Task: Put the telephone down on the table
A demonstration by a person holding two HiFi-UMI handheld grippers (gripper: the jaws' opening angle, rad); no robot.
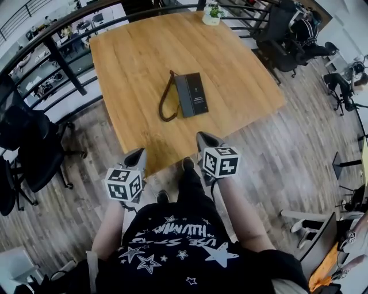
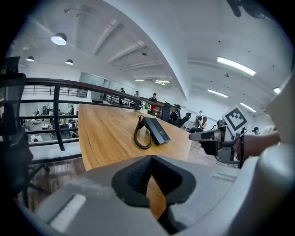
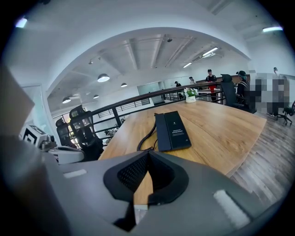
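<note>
While the phone [image 1: 191,95] lies flat near the middle of the wooden surface [image 1: 132,51], with its cord [image 1: 166,104] looped at its left side, you hold both claws by the near edge, well apart from it. Your left claw [image 1: 136,155] and right claw [image 1: 206,139] are each pressed together, with nothing between the jaws.

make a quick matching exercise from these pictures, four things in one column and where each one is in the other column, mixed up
Things:
1. telephone
2. plant pot
3. cord
4. black chair

Places:
A. at the far edge of the table
B. lying flat near the middle of the table
C. on the floor, left of the table
D. on the table, along the telephone's left side

Pairs: 1-B, 2-A, 3-D, 4-C
</note>
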